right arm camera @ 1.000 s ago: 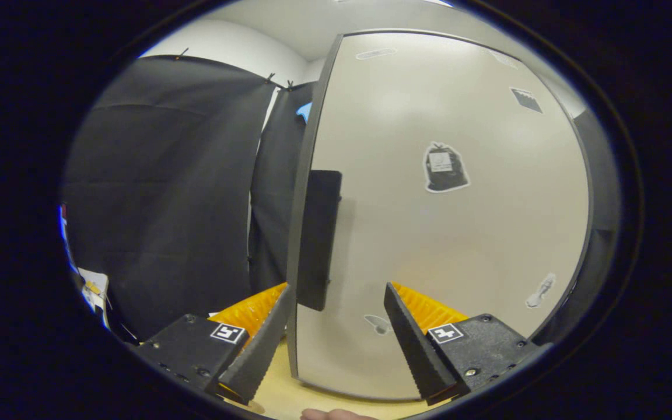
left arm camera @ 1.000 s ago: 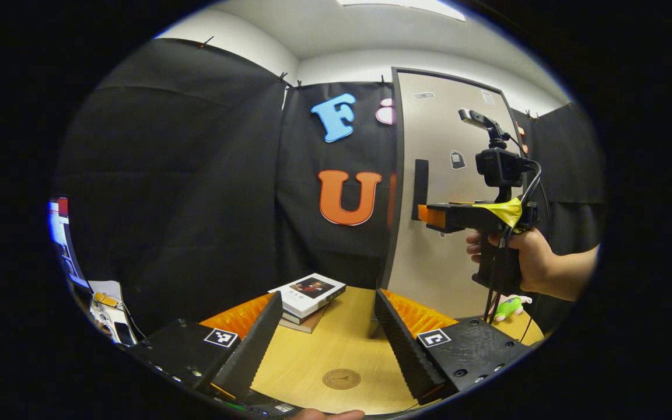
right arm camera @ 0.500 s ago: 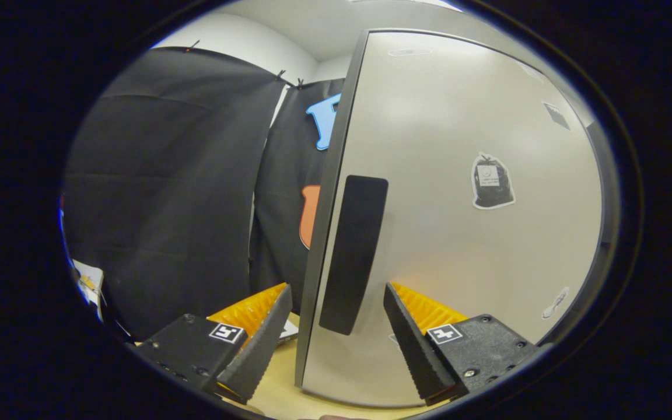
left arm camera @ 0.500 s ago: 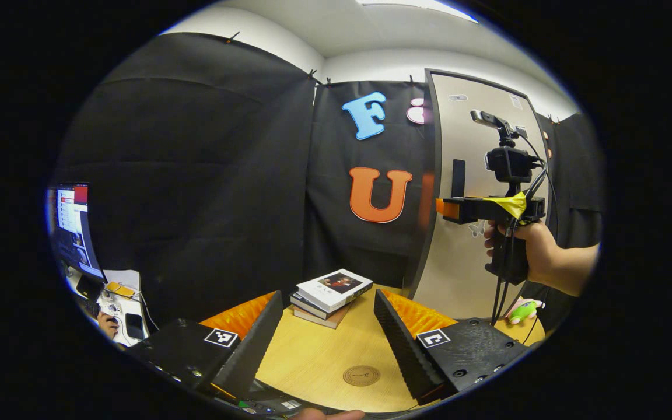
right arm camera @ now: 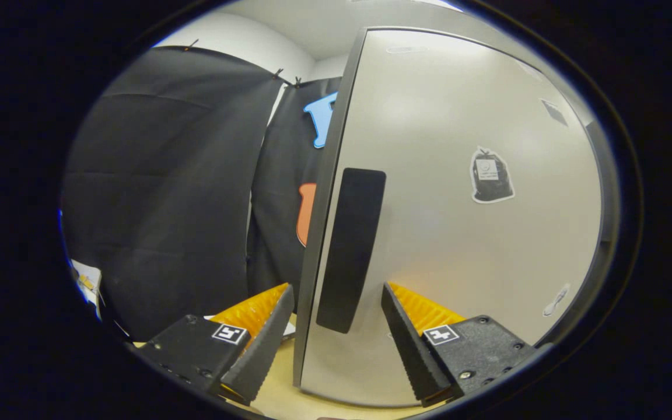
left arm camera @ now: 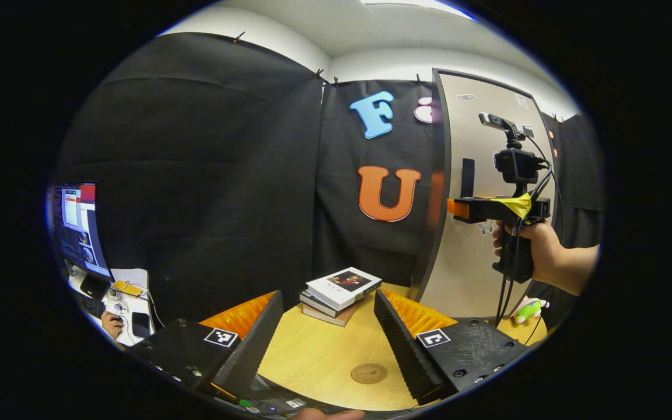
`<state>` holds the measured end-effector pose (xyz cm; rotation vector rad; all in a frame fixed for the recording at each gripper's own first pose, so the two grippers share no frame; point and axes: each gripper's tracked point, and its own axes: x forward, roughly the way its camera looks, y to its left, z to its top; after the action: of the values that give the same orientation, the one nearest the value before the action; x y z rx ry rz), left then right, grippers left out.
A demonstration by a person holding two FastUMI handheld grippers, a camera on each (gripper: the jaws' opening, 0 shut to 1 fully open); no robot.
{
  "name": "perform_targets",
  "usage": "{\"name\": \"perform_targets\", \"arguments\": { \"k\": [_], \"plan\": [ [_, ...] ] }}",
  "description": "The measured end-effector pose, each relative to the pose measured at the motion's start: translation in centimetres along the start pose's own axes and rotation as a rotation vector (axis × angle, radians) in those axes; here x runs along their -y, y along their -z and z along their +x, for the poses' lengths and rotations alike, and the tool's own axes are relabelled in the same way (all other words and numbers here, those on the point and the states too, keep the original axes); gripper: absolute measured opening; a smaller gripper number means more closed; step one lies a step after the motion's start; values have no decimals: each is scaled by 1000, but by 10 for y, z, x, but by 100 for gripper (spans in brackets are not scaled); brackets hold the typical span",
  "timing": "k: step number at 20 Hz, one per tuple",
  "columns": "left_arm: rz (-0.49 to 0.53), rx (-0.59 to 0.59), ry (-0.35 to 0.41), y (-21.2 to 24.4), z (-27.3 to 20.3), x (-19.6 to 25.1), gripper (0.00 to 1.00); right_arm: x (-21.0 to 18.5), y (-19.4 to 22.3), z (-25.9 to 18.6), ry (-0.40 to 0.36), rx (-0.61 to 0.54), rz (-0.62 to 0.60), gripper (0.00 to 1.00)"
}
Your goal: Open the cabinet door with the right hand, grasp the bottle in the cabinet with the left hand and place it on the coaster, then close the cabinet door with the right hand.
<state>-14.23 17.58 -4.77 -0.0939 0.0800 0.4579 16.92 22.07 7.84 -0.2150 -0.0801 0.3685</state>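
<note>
Cabinet door (right arm camera: 464, 233): a pale grey panel in a dark frame is standing upright at the right side of the booth, with small stickers dotted over its face; whether it is fully shut cannot be told. In the left gripper view the door (left arm camera: 482, 192) is rising from the far right edge of the table.

Door handle (right arm camera: 350, 251): a long dark vertical bar is sitting near the door's left edge, showing in line between the right gripper's two fingers.

Right gripper (right arm camera: 337, 332): its fingers are standing wide apart either side of the handle, with visible space on both sides. In the left gripper view this gripper (left arm camera: 458, 208) is being held level by a hand (left arm camera: 537, 251), its tip pointing at the handle (left arm camera: 467, 178).

Left gripper (left arm camera: 327, 335): its fingers are spread apart and gripping nothing, hanging low over the table.

Coaster (left arm camera: 369, 373): a round brown disc is lying on the wooden table (left arm camera: 312, 356), near the front edge, between the left gripper's fingers.

Books (left arm camera: 340, 294): a small stack is resting farther back on the table, left of the door.

Toy (left arm camera: 528, 309): a small green plush is lying at the table's right edge, below the hand.

Monitor (left arm camera: 76, 227): a lit screen is glowing at the far left, above a cluttered desk.
</note>
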Motion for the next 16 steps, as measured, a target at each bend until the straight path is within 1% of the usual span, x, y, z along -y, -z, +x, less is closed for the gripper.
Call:
{"name": "perform_targets", "arguments": {
  "k": [1, 2, 3, 5, 8, 12, 14, 16],
  "plan": [
    [3, 3, -4, 0, -1, -1, 95, 1, 2, -1, 5, -4, 3, 97],
    [0, 5, -4, 0, 0, 1, 95, 0, 4, -6, 0, -6, 11, 94],
    [-1, 3, -6, 0, 0, 0, 95, 2, 6, -14, -2, 3, 23, 94],
    [-1, 5, 4, -1, 3, 6, 95, 14, 13, -41, 20, 34, 46, 94],
    [10, 14, 42, -4, 14, 25, 96, 45, 44, -96, 87, 38, 74, 100],
    [38, 41, 122, -20, 35, 62, 95, 102, 100, -165, 241, -32, 175, 100],
    [50, 57, 161, -29, 43, 81, 95, 120, 128, -179, 282, -99, 208, 100],
    [47, 62, 198, -34, 43, 97, 95, 130, 144, -184, 291, -157, 241, 100]
  ]
}}
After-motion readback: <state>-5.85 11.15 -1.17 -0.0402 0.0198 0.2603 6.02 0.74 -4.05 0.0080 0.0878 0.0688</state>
